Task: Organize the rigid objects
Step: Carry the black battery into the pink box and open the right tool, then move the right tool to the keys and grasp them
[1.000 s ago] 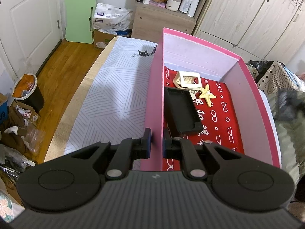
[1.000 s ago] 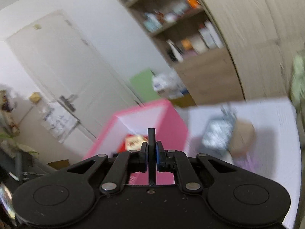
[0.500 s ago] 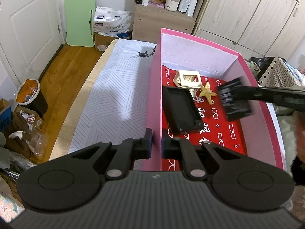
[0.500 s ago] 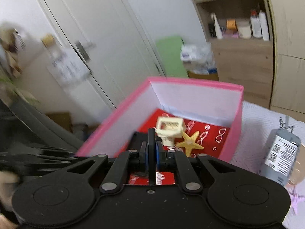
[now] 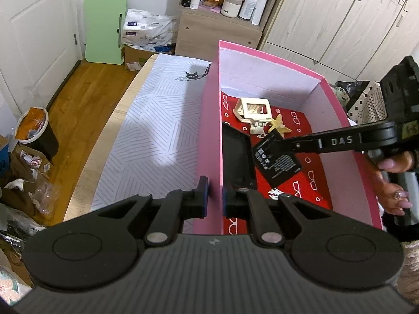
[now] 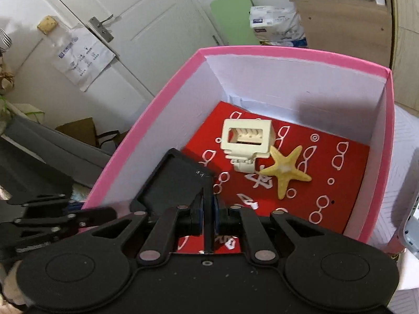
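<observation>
Pink box stands on the bed, which is covered by a white sheet with grey line pattern, the box's long left wall running along the middle of the sheet. Its floor is lined red with white spectacle motifs.

Left gripper has its jaws clamped on the box's left wall near the near corner, one pad outside and one inside.

Right gripper has its jaws closed on a thin black battery, held edge-on between the pads. In the left wrist view the battery hangs tilted above the red lining, its printed label facing up, near the middle of the box. A hand at the box's right wall holds this gripper.

Contents of the box: a black tray leans along the left wall; a cream plastic clip lies towards the far end; a yellow starfish lies touching the clip's near right side.

Beyond the bed's far end stands a wooden shelf unit with bottles and jars. A green board leans against the wall beside a white door.
</observation>
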### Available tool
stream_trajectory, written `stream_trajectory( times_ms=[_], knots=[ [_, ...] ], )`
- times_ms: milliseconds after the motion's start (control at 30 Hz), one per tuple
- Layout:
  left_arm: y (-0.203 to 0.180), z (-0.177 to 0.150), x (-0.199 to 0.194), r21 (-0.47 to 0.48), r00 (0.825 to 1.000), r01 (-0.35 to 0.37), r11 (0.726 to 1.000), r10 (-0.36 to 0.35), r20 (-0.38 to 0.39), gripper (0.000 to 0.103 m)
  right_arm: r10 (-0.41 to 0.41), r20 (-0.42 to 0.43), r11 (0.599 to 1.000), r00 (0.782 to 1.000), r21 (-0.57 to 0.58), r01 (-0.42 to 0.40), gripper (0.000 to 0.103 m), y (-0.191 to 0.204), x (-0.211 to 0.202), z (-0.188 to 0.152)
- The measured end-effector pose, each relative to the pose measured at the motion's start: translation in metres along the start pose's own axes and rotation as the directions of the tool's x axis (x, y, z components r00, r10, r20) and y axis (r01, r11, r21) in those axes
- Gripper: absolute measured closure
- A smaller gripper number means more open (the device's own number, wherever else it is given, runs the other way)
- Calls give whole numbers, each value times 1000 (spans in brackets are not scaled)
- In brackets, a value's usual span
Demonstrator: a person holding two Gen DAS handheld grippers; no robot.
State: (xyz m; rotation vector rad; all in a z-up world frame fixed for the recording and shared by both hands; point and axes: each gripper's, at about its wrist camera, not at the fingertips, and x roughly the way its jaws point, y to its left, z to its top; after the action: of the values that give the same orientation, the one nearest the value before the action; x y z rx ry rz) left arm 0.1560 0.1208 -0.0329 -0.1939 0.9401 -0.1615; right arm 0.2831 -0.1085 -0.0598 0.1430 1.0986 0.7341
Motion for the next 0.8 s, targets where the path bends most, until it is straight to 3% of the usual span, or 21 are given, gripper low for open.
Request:
stream_trajectory(
  times_ms=[67,167,233,333,500,800],
  knots=[
    [-1,0,0,10,1000,-8,1000,7,5,94,-17,5,999,1000,-37,17,88,6,-2,-1],
    [-1,0,0,10,1000,-3,1000,2,7,94,-113,77,986,991,-114,121,74,20,-8,1],
    [-1,-1,0,13,1000,-8,1000,8,12,94,-100,128,980,987,-156,119,72,21,-21,0],
    [-3,-2,-2,15,1000,-13,1000,12,16,94,-45,199,988,979,-135,73,72,16,-48,-6],
    [-3,-3,-2,28,1000,-16,999,15,21,94,-38,301,991,953,-113,75,69,8,-100,-40],
    [-6,-2,-3,32,1000,-29,999,29,9,94,-150,327,986,933,-20,166,67,-16,-144,-114]
  ],
)
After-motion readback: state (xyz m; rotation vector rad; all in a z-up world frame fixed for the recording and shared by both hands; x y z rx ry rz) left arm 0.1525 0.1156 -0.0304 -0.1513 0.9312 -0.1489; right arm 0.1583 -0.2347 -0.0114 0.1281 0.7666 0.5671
